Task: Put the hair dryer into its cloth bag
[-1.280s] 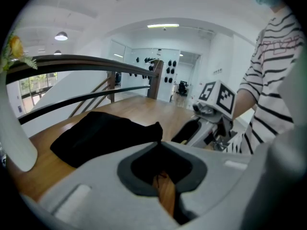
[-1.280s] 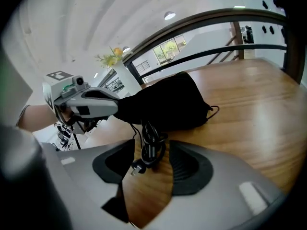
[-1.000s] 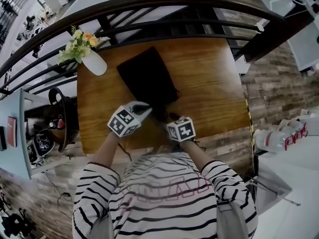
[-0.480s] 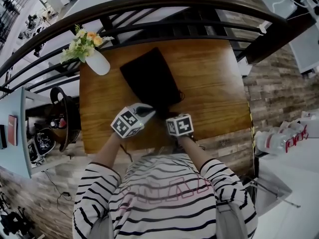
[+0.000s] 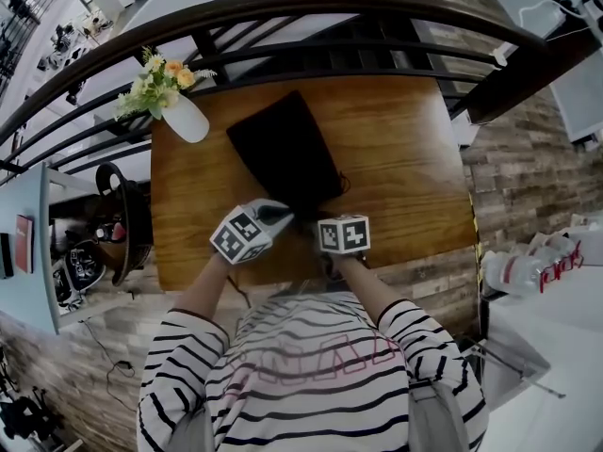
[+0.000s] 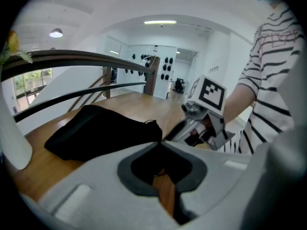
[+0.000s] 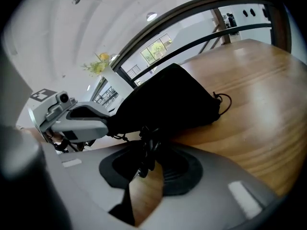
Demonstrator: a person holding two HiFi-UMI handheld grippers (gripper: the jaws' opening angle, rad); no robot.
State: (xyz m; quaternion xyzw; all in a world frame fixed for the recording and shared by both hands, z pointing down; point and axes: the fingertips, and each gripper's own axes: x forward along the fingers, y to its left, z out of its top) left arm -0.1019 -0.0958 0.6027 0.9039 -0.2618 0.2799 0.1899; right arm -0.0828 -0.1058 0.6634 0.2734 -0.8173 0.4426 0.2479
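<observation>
Little has shifted: the left gripper's (image 6: 158,147) jaws stay clenched on the near mouth of the bulging black cloth bag (image 5: 283,149) on the brown wooden tabletop (image 5: 405,158), the right gripper's (image 7: 146,145) jaws pinch its thin black drawstring (image 7: 144,166), so the unseen hair dryer is probably inside, awaiting cinching.

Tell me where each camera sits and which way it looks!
Head view: on the head, looking down at table, cloth bag, left tongs, right tongs, striped shirt.
Left gripper view: rides left tongs, shut on the cloth bag, facing the railing; striped arm shows.
Right gripper view: rides right tongs, shut on the drawstring, facing the flowers.
Both gripper views share the cloth bag.
</observation>
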